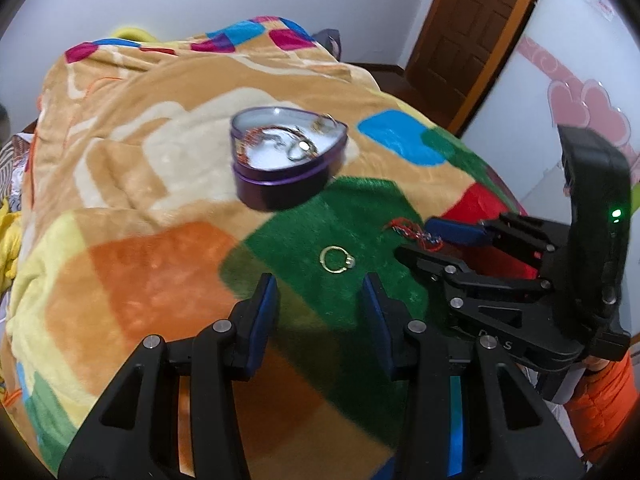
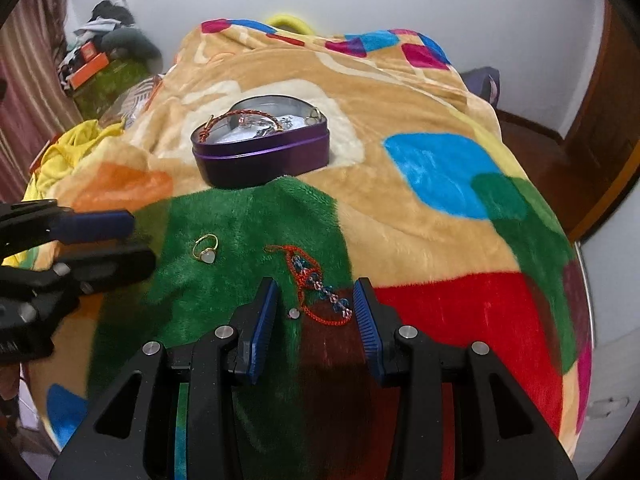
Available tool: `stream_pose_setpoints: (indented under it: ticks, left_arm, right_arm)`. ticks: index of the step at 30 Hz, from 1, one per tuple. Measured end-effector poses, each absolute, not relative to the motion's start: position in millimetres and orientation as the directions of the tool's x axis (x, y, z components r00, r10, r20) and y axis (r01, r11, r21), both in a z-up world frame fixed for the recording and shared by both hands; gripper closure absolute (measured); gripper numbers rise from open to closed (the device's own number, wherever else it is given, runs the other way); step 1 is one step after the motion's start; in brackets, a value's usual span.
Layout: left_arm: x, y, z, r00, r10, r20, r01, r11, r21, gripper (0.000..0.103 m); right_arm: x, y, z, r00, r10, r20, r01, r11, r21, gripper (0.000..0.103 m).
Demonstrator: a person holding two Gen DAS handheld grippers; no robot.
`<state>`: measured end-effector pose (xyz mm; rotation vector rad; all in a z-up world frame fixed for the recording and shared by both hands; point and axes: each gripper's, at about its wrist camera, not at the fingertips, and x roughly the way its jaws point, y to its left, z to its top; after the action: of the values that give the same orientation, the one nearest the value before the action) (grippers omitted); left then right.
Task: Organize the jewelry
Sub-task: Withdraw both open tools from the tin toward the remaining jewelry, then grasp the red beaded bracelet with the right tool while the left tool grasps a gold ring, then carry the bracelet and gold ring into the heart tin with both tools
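Two close wrist views, shared tin (image 1: 286,160)

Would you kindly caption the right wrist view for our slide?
Open right gripper straddles a red beaded bracelet on the blanket, purple heart tin beyond.

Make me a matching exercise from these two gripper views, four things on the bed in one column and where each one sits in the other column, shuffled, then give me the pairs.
Things:
1. gold ring
2. red beaded bracelet
3. heart-shaped purple tin
4. red cord bracelet

Places:
A. draped over the tin's rim
B. on the green patch ahead of the open left gripper
C. on the tan part of the blanket, beyond the green patch
D. between the fingers of the open right gripper

Pairs: 1-B, 2-D, 3-C, 4-A
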<state>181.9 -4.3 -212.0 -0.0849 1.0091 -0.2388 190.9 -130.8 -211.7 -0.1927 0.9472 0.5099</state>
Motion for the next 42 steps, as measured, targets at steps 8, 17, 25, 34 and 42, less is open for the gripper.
stream_pose_setpoints:
  ticks: [8, 17, 25, 34, 42]
  left_arm:
    - [195, -12, -226, 0.484, -0.255, -0.838, 0.164, 0.966, -0.199, 0.060]
    - [204, -17, -232, 0.481, -0.265, -0.836, 0.178, 0.963, -0.202, 0.083]
    - [199, -16, -222, 0.510, -0.245, -0.824, 0.173, 0.968, -0.181, 0.083]
    - [189, -16, -192, 0.576, -0.233, -0.783, 0.181, 0.971, -0.155, 0.083]
    - [184, -9, -161, 0.641, -0.219, -0.736, 0.173, 0.975, -0.139, 0.083]
  right_arm:
    - [192, -135, -213, 0.478, 0.367, -0.798, -0.524, 0.848, 0.075, 0.091]
    - [187, -133, -211, 0.498, 0.377, -0.781, -0.538, 0.841, 0.063, 0.096]
    - [187, -136, -201, 0.507, 0.392, -0.768, -0.532, 0.843, 0.079, 0.096]
    - [183, -137, -173, 0.559, 0.413, -0.719, -0.524, 0.848, 0.080, 0.096]
    - [181, -135, -147, 0.607, 0.431, -0.668, -0.523, 0.849, 0.073, 0.096]
